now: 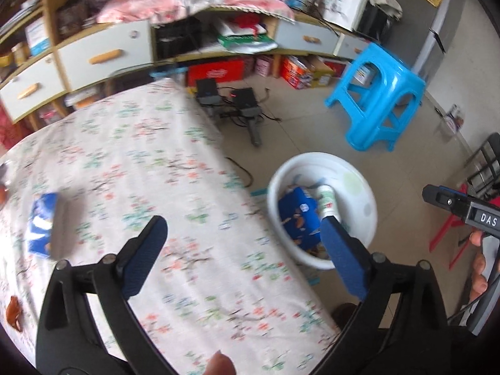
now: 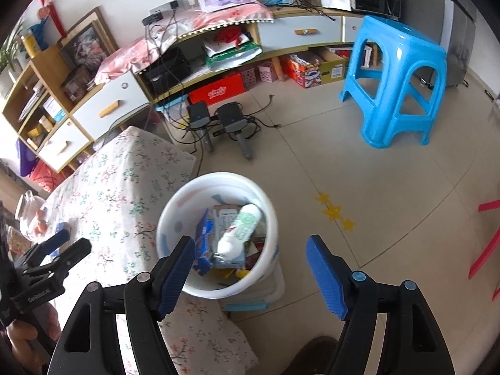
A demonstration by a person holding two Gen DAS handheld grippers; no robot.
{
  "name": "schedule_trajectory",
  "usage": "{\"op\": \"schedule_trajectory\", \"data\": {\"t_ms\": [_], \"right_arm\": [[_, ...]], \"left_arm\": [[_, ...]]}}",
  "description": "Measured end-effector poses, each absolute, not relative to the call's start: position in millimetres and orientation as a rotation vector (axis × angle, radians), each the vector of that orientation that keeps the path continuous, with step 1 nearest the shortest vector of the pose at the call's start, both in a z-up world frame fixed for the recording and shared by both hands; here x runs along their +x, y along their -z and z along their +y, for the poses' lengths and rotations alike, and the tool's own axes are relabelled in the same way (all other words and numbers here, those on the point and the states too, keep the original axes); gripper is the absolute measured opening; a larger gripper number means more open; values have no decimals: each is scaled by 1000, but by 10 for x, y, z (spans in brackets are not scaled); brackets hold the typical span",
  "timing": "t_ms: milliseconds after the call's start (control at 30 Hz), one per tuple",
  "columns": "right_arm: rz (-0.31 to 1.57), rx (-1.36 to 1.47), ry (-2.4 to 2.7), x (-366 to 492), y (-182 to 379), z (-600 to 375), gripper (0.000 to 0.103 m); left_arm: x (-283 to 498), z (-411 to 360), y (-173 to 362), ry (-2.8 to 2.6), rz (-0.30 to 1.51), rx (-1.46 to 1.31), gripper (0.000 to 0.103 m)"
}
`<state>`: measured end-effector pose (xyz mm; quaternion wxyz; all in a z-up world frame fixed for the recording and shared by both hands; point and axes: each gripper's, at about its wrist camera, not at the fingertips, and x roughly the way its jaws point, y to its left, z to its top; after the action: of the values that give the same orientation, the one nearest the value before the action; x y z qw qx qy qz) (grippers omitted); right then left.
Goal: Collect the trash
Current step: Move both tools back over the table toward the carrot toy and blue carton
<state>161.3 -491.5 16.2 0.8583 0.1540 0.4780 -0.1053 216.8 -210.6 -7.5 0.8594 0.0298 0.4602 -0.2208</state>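
A white bin [image 2: 175, 206] stands on the floor beside the table with the floral cloth [image 2: 109, 187]. Inside it lie a white and green bottle [image 2: 240, 231], a blue packet [image 2: 203, 234] and other wrappers. My right gripper [image 2: 250, 240] hangs open above the bin with nothing between its fingers. My left gripper [image 1: 242, 223] stands wide open over the table's edge [image 1: 140, 156], empty, with the bin [image 1: 359, 193] just past its right finger. A blue packet [image 1: 42, 225] lies on the table to the left, blurred. A small orange-brown scrap [image 1: 14, 312] sits near the table's left edge.
A blue plastic stool [image 2: 397, 84] stands on the tiled floor at the back right. Two black devices with cables [image 2: 215, 118] lie before a long cabinet with drawers [image 2: 106, 106]. Red chair legs [image 2: 487, 243] show at the right. A glass jar [image 2: 31, 215] sits at the table's far left.
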Motion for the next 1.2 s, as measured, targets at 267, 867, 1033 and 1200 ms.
{"op": "schedule_trajectory", "data": {"t_ms": [267, 867, 1033, 1200], "right_arm": [[1003, 267, 143, 1768, -206, -4414, 76], [1065, 105, -35, 2116, -6, -3040, 77], [1089, 60, -66, 2202, 103, -2729, 77], [1104, 29, -88, 2271, 177, -2497, 77]], "left_arm": [[2016, -1297, -51, 276, 897, 88, 99], [1727, 442, 141, 70, 1012, -36, 99], [1648, 850, 343, 36, 1083, -117, 99], [1626, 1167, 531, -6, 1109, -155, 99]]}}
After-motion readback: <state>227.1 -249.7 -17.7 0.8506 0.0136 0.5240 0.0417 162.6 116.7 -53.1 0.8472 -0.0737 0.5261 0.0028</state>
